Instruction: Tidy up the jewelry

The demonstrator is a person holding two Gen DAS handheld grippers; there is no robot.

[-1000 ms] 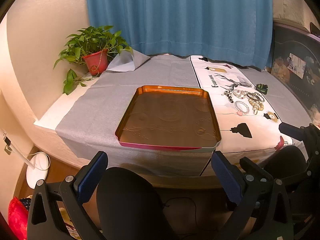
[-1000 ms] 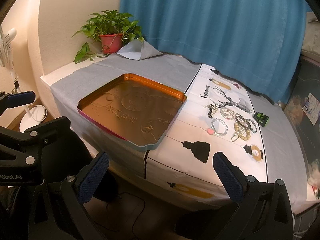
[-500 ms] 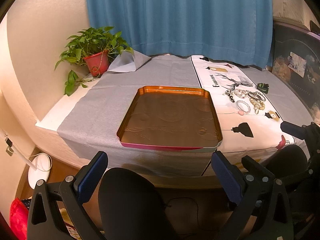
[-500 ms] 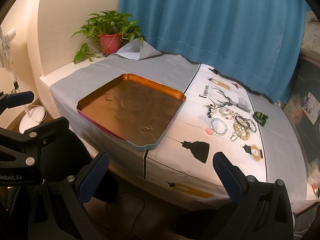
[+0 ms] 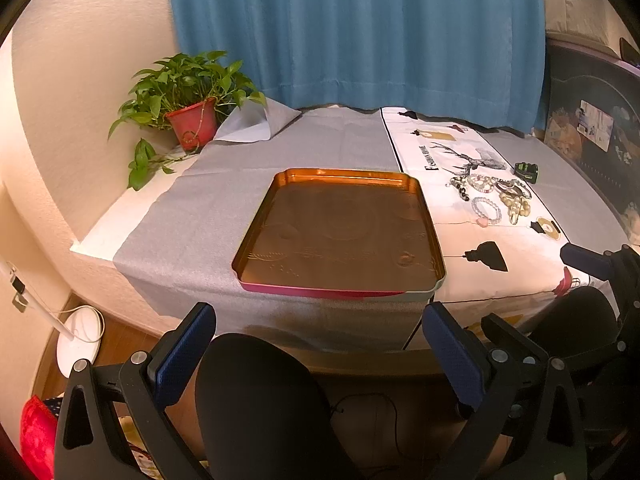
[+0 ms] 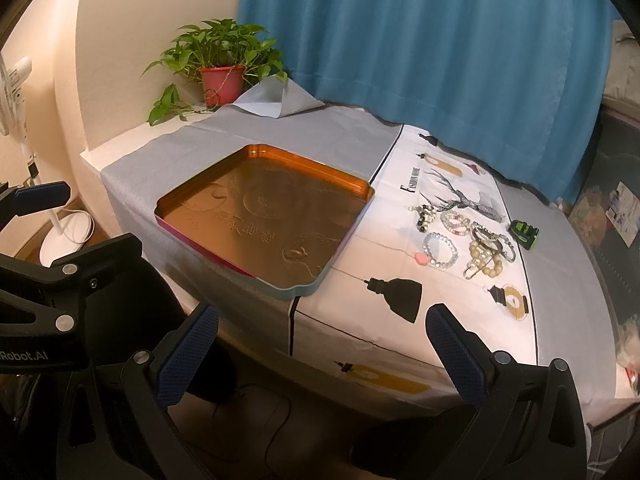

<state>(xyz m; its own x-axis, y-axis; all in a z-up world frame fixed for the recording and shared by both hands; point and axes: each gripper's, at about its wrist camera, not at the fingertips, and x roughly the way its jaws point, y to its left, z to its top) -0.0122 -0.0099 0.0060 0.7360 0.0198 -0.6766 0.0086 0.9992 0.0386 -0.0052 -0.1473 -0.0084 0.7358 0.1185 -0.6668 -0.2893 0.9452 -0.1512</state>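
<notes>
An empty orange metal tray (image 5: 436,258) sits on the grey cloth near the table's front edge; it also shows in the right wrist view (image 6: 360,190). A cluster of bead bracelets (image 5: 494,198) lies on the white printed runner to the tray's right, also in the right wrist view (image 6: 468,240). My left gripper (image 5: 320,352) is open and empty, held below the table's front edge in front of the tray. My right gripper (image 6: 320,356) is open and empty, below the front edge, short of the runner.
A potted plant (image 5: 188,116) stands at the back left corner. A small green and black object (image 6: 525,232) lies beyond the bracelets. A blue curtain (image 5: 360,32) hangs behind the table. Black chair backs (image 5: 260,400) are under my grippers. A fan base (image 5: 80,340) stands on the floor at left.
Both views have shifted only slightly; the tray and plant sit a little further right in the left wrist view. Both grippers stay open and empty.
</notes>
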